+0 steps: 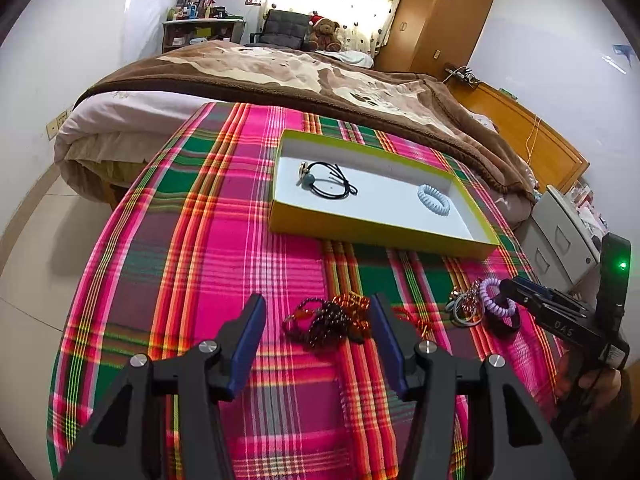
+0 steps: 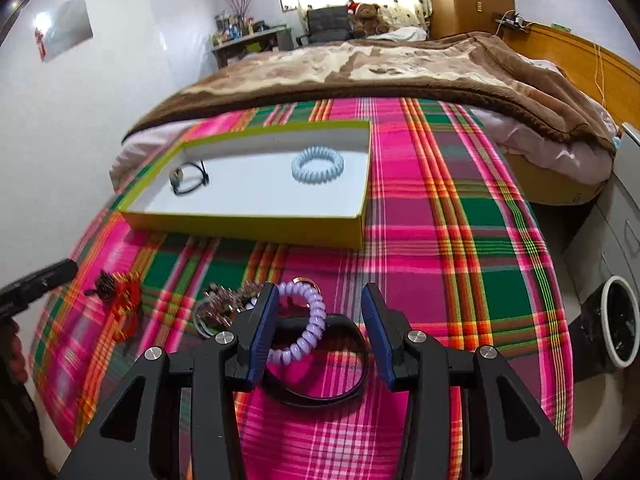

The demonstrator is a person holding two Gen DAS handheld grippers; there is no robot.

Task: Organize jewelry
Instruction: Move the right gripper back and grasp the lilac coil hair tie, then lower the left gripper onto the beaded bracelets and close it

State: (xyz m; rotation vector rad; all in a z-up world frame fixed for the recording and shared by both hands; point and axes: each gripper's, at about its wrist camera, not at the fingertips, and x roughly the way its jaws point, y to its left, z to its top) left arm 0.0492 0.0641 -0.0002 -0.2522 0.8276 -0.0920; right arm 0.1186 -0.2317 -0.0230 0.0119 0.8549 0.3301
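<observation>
Plaid-clothed table (image 1: 192, 248) carries yellow tray (image 1: 360, 234), beaded bracelets (image 1: 324, 322), purple coil (image 2: 304, 320).

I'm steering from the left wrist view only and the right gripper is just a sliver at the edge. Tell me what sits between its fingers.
Observer: The right gripper is open over a lilac spiral hair tie; the pads are not pressing it.
Operator: Report anything under that tie.
Observer: A black band lies flat on the plaid cloth, and the tie overlaps its far edge.
Operator: Check the floor to the right of the table.
Observer: A dark bin with a white rim stands there, outside your view.
</observation>
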